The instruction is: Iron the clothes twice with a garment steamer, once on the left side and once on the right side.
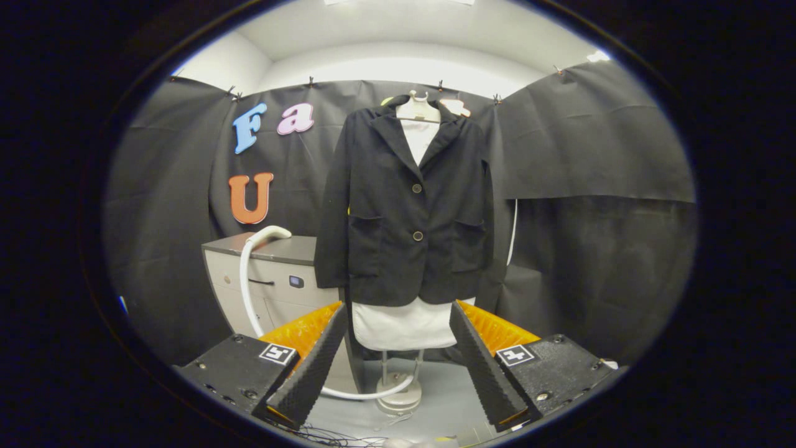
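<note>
Gripper (398, 367) wide, empty, facing jacket (407, 205) on stand. Steamer head (268, 235) left of jacket, parked on desk (273, 261), ungrasped.

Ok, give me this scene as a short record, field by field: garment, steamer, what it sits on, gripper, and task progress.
garment: dark jacket, buttoned, hanging on a white form on a stand
steamer: white steamer head resting on top of the cabinet, left of the jacket; its hose loops down to the floor
gripper: gripper open, fingers apart, holding nothing, jacket beyond them
progress: steamer not picked up
</note>
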{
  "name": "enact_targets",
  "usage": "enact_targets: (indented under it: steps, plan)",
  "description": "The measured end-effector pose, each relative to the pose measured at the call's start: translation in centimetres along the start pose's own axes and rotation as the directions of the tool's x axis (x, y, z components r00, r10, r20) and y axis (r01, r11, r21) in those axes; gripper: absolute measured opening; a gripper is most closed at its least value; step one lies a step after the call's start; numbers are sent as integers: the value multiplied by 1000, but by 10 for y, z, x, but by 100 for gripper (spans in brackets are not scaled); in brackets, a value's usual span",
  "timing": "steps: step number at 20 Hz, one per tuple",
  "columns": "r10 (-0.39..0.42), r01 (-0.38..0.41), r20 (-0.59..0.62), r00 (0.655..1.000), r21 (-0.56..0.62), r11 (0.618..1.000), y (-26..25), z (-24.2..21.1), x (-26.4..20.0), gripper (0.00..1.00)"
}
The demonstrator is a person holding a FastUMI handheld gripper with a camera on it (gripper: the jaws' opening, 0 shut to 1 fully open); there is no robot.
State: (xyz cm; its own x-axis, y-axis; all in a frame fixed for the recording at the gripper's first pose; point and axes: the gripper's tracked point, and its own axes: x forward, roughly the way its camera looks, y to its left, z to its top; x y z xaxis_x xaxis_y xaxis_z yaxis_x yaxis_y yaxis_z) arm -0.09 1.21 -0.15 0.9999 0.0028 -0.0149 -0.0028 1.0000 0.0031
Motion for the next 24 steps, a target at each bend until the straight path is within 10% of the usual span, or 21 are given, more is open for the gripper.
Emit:
enact_targets:
  steps: [10, 24]
  plan:
    - [20, -19, -10, 1000, 33, 999, 40, 38, 50, 100]
    - [285, -284, -4, 959, 53, 957, 261, 131, 207, 100]
